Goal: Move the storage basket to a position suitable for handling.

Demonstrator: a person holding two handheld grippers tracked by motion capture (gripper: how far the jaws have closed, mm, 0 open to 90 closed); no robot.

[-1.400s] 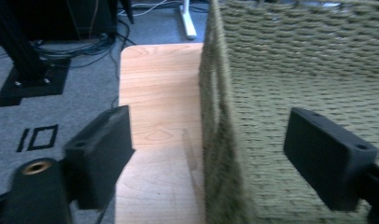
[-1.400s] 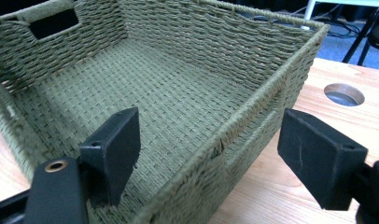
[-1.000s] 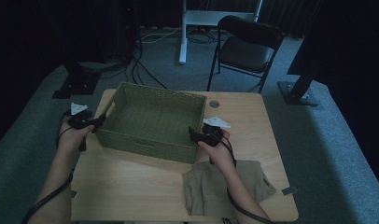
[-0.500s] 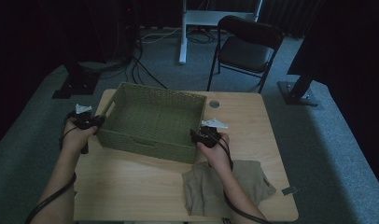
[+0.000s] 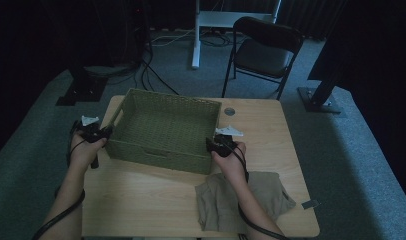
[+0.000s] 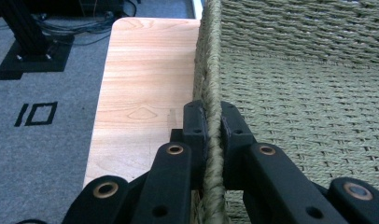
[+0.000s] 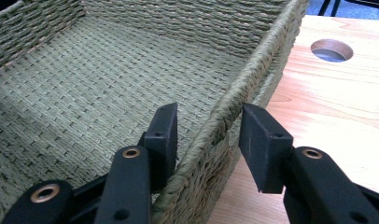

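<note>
A dim lab or studio: cables [image 5: 151, 65] trailing across grey carpet [image 5: 351, 150], stand bases [image 5: 318, 100] flanking a folding chair [image 5: 263, 50].

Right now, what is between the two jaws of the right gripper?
The basket rim: the right gripper straddles it with jaws open, a gap on each side, as the right gripper view shows.

tabletop [image 5: 156, 200]: light wood, rounded corners, standing on grey carpet
cable hole [image 5: 229, 111]: round, far side of the tabletop, just beside the basket's far right corner
basket [image 5: 166, 125]: green woven, rectangular, open top, sits on the far left part, slightly skewed to the edges
cloth [image 5: 271, 192]: olive-brown, crumpled, lies at the near right, close to the basket's near right corner; contact unclear
</note>
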